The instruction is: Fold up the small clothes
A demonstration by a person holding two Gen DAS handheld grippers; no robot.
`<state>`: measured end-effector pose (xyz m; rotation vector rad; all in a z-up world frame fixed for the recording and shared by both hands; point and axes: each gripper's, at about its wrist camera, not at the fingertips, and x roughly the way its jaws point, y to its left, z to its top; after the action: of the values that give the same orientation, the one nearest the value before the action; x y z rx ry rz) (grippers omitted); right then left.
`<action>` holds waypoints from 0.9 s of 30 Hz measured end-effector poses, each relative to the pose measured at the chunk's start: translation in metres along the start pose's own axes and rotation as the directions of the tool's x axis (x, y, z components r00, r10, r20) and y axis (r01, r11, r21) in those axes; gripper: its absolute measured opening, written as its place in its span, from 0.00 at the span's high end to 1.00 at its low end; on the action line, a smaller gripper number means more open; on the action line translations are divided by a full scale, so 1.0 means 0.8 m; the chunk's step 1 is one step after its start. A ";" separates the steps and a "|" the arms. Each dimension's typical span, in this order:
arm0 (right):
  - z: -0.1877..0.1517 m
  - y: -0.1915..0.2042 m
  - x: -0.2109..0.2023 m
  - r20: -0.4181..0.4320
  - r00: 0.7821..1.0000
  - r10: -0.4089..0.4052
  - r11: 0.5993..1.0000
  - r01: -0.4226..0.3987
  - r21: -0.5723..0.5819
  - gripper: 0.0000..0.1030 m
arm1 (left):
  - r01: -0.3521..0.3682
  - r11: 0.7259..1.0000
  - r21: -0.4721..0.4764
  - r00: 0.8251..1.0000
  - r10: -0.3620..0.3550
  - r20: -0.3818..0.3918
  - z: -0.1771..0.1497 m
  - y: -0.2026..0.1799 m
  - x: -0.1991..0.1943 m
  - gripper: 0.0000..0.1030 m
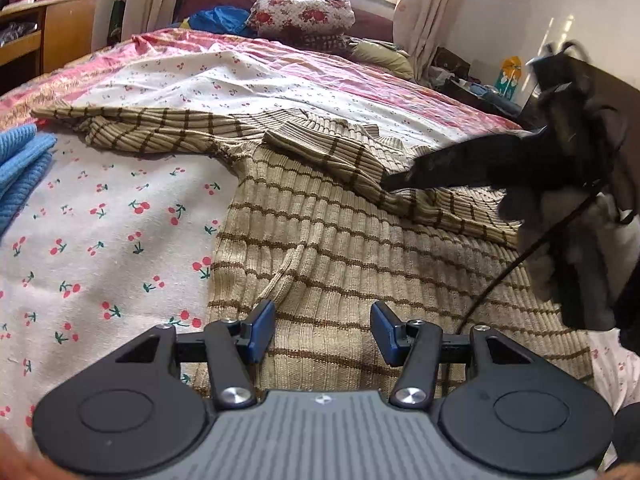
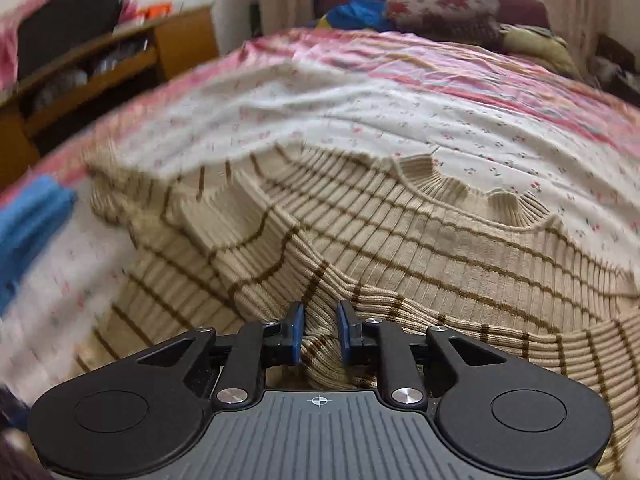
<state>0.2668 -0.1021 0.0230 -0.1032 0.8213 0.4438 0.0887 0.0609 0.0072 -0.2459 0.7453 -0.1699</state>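
On the cherry-print bedsheet (image 1: 100,208), my right gripper (image 2: 319,334) pinching the striped beige sweater (image 1: 340,248), my left gripper (image 1: 323,332) half open above its hem, holding nothing.

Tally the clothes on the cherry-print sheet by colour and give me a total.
Beige striped ribbed sweater: 1
Blue knit garment, folded at the left edge: 1
Total: 2

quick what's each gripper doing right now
Left gripper: open, nothing between its pads, above the striped sweater.
Right gripper: closed on a fold of the striped sweater.
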 end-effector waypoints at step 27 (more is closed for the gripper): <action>-0.077 -0.054 -0.059 0.127 0.990 -0.061 0.992 0.046 0.115 0.70 | -0.291 0.948 -0.132 0.952 0.301 0.064 0.103 0.112 0.009 0.44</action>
<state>0.2145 -0.1734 0.0119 0.0081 0.7113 0.3493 0.1561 0.1583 0.0359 -0.2515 0.7018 0.1709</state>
